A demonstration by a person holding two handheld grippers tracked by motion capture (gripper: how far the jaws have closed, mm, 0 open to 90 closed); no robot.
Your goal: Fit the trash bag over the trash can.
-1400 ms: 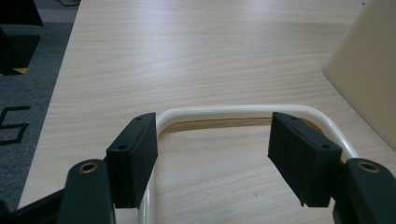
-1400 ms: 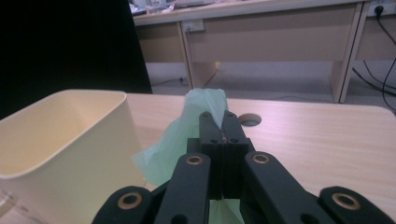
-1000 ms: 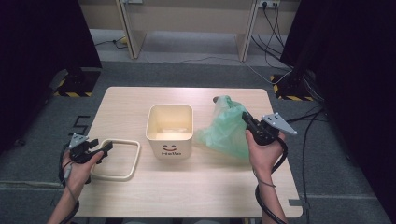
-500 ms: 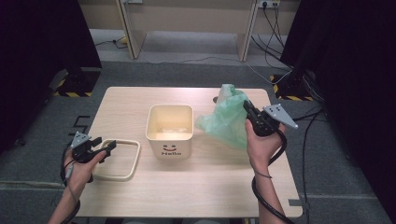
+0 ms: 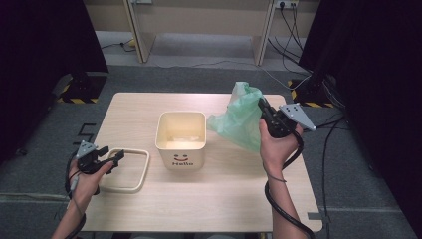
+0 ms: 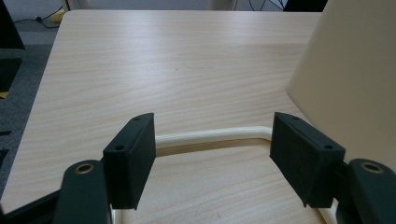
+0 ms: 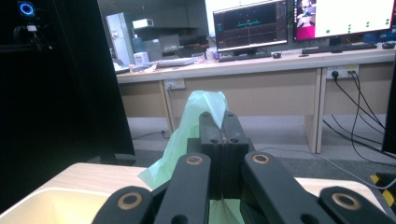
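The right gripper (image 5: 262, 105) pinches the green plastic bag (image 5: 241, 118) aloft to line the cream bin (image 5: 181, 137) (left gripper (image 5: 115, 158) gaping over its loose rim frame (image 5: 130, 170)).

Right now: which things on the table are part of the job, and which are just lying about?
In the job:
- green bag, clamped in the shut right gripper
- cream bin
- cream frame, between the open left gripper's jaws

Lying about:
- floor cables
- monitors on the far desk
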